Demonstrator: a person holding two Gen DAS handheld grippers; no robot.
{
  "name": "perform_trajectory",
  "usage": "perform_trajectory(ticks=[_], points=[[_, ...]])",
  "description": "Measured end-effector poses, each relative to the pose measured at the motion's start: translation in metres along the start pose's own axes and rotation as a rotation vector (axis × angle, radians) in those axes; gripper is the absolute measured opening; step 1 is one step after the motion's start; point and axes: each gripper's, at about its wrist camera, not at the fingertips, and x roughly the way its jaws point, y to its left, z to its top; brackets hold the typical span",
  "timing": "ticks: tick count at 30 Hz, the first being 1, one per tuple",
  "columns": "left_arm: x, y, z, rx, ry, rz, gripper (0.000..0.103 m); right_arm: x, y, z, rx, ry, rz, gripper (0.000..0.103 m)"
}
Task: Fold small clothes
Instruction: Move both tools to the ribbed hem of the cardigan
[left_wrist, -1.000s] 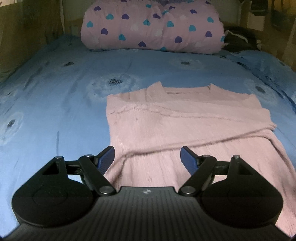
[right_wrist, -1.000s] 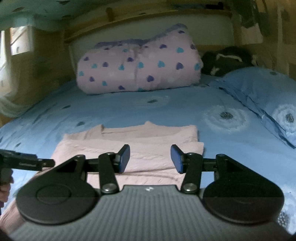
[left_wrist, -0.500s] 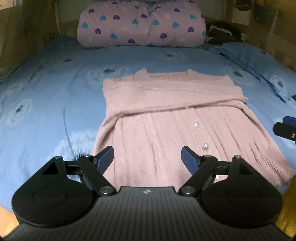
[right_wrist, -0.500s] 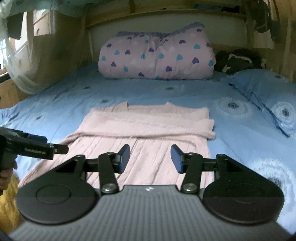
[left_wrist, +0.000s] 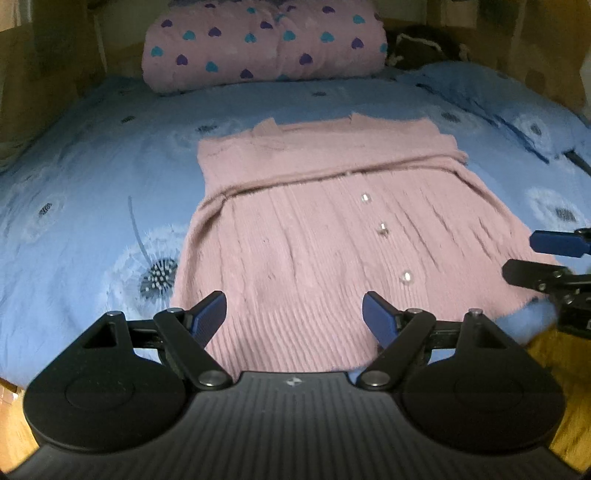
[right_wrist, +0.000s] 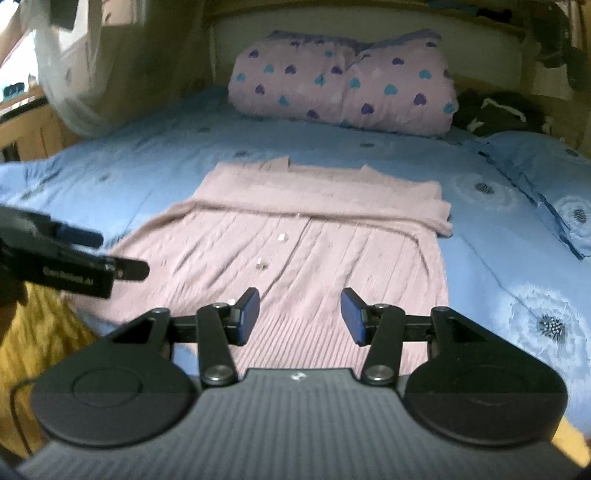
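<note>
Both the left gripper (left_wrist: 294, 314) and the right gripper (right_wrist: 299, 315) are matte black, with ribbed housings, round side discs and silver pivot screws. Their fingers (left_wrist: 208, 314) carry blue pads. White lettering marks one side.

We are in a home bedroom. A bed (left_wrist: 92, 192) fills the view, made up with a blue dandelion-print sheet, with a rolled pink quilt (right_wrist: 343, 85) dotted with hearts at its head, a matching blue pillow (right_wrist: 546, 177) to the right, and a wooden headboard (right_wrist: 369, 11) behind.
</note>
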Motion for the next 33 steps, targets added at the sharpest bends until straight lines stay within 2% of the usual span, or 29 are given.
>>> perform_trajectory(ticks=[10,18,24,28,33], points=[[0.012,-0.010,-0.025,0.078,0.066,-0.020,0.085,0.008,0.020,-0.028,-0.133,0.104,-0.014,0.051],[0.031,-0.010,-0.032,0.098,0.088,0.018,0.086,0.022,0.022,-0.038,-0.194,0.165,-0.074,0.051],[0.039,-0.013,-0.031,0.113,0.074,0.040,0.089,0.026,0.018,-0.040,-0.182,0.168,-0.064,0.051],[0.044,-0.013,-0.031,0.106,0.063,0.041,0.090,0.030,0.015,-0.041,-0.162,0.156,-0.086,0.060],[0.051,-0.011,-0.030,0.095,0.049,0.045,0.094,0.036,0.014,-0.041,-0.150,0.141,-0.101,0.060]])
